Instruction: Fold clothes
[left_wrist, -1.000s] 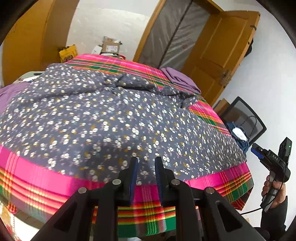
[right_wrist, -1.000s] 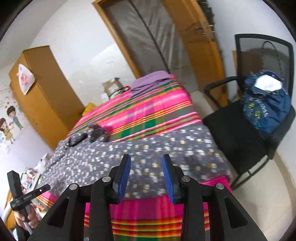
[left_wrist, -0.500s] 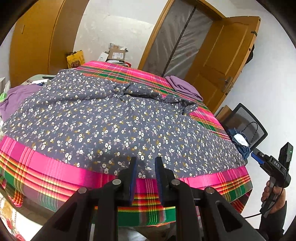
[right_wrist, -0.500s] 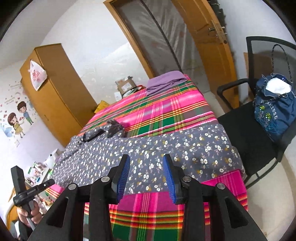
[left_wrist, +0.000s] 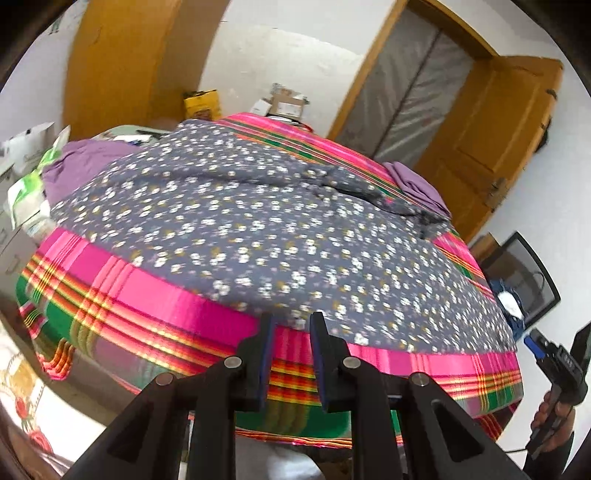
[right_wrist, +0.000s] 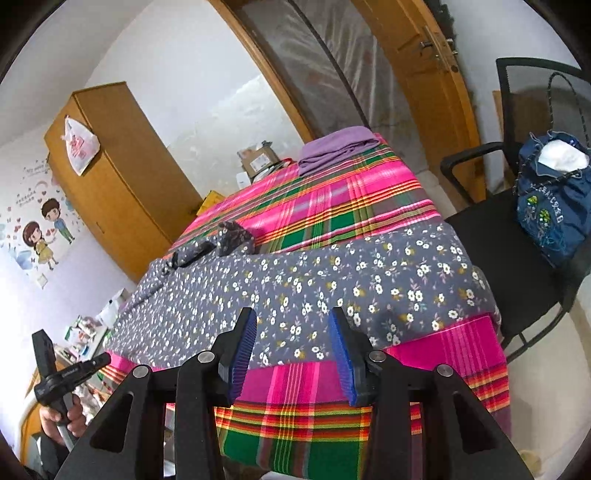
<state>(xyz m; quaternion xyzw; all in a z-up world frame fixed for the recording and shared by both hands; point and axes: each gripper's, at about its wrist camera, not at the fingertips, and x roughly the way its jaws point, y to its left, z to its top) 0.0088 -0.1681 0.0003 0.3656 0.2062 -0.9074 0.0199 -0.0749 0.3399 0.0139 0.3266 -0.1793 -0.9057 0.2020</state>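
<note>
A grey garment with small white flowers (left_wrist: 266, 229) (right_wrist: 332, 280) lies spread flat over the near part of a bed covered by a pink, green and orange plaid cloth (left_wrist: 140, 314) (right_wrist: 332, 206). My left gripper (left_wrist: 290, 325) hovers in front of the garment's near hem, its jaws opening, nothing between them. My right gripper (right_wrist: 291, 325) hangs over the hem near the garment's right end, jaws opening, and holds nothing. A folded purple garment (right_wrist: 336, 147) (left_wrist: 417, 184) rests at the bed's far corner. Each gripper shows in the other's view, held by a hand (left_wrist: 554, 413) (right_wrist: 59, 417).
A black mesh chair (right_wrist: 517, 236) with a blue denim bag (right_wrist: 550, 199) stands right of the bed. A wooden wardrobe (right_wrist: 110, 173) and a wooden door (left_wrist: 495, 122) stand behind. Boxes (left_wrist: 284, 105) sit past the far end; clutter and purple cloth (left_wrist: 85, 162) lie left.
The left gripper has drawn back and swung leftward, so more of the bed's front edge and left side shows. The right gripper's jaws have widened while it stayed in place.
</note>
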